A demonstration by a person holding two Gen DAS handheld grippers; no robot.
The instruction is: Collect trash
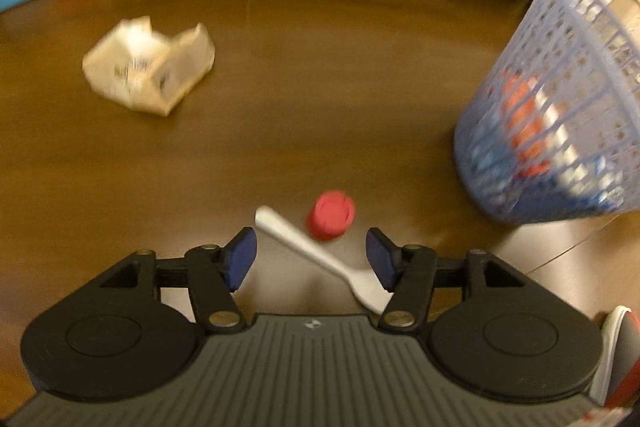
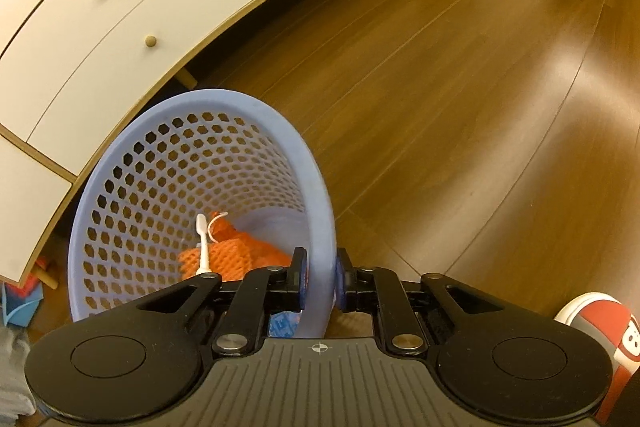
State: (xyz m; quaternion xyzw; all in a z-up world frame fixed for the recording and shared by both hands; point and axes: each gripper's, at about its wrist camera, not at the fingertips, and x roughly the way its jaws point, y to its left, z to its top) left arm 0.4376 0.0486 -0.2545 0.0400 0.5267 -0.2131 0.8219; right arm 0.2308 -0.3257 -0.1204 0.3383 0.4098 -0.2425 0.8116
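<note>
No readable writing anywhere: crumpled paper [image 1: 149, 63] has dark print marks, too blurred to read; the red/white shoe [image 2: 604, 339] at my right shows a partial character, can't make it out.

My left gripper [image 1: 311, 259] hangs low over the wood floor [image 1: 320, 87], jaws wide open, nothing in them. Between the jaws lies a white plastic spoon [image 1: 320, 255], long axis diagonal: handle end points up-left toward the left pad, bowl end sits down-right by the right pad. Red bottle cap [image 1: 331, 214] on the floor just beside the spoon handle, ahead of the jaws. Paper lies further off, front-left, well apart from both.

My right gripper [image 2: 320, 283] is clamped on the rim of the blue mesh basket [image 2: 132, 187], one jaw inside the wall, one outside. Basket is tilted, mouth facing the right cam, against the white drawer cabinet [image 2: 120, 7]. Inside: orange net [image 2: 236, 251] at the bottom w/ a white stick-like piece [image 2: 203, 247] standing roughly upright on it, plus smth blue under the left jaw, can't tell what.

Left cam view shows the same basket at front-right, leaning; blurred.
</note>
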